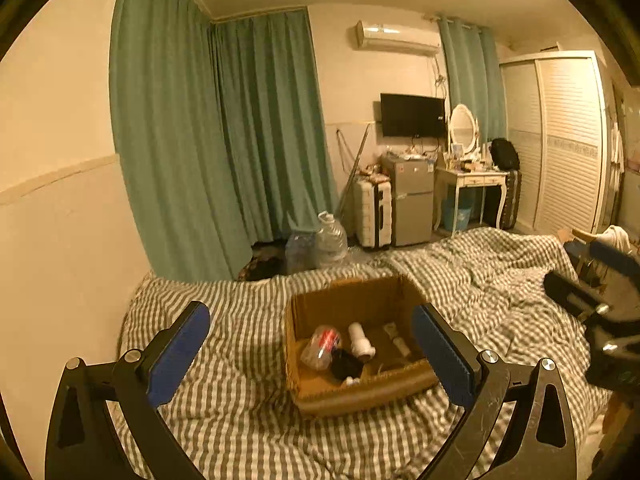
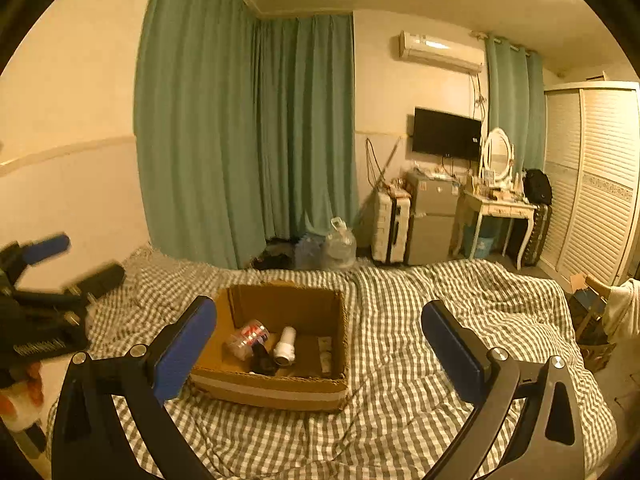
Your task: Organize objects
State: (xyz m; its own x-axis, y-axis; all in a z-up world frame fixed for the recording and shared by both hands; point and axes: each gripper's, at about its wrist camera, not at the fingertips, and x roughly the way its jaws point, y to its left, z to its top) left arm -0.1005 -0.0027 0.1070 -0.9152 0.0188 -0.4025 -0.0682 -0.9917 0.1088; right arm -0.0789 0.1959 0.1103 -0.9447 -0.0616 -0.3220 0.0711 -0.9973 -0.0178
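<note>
An open cardboard box (image 1: pixel 316 394) (image 2: pixel 280 390) sits on the grey-checked bed. Inside lie a clear plastic bottle with a red label (image 1: pixel 322 346) (image 2: pixel 248 338), a white cylinder (image 1: pixel 360 340) (image 2: pixel 286 346), a black object (image 1: pixel 346 364) (image 2: pixel 262 360) and a small pale tube (image 1: pixel 396 340) (image 2: pixel 326 352). My left gripper (image 1: pixel 312 356) is open and empty above the bed, just in front of the box. My right gripper (image 2: pixel 320 356) is open and empty, held to the right of the box. Each gripper shows blurred at the edge of the other's view: the right one (image 1: pixel 588 280), the left one (image 2: pixel 60 268).
The checked duvet (image 1: pixel 248 420) covers the whole bed. Beyond its foot stand large water bottles (image 1: pixel 330 240), a white suitcase (image 1: pixel 374 216), a small fridge (image 1: pixel 412 200), a dressing table (image 1: pixel 470 180) and a wardrobe (image 1: pixel 560 140). Green curtains (image 1: pixel 200 140) hang at left.
</note>
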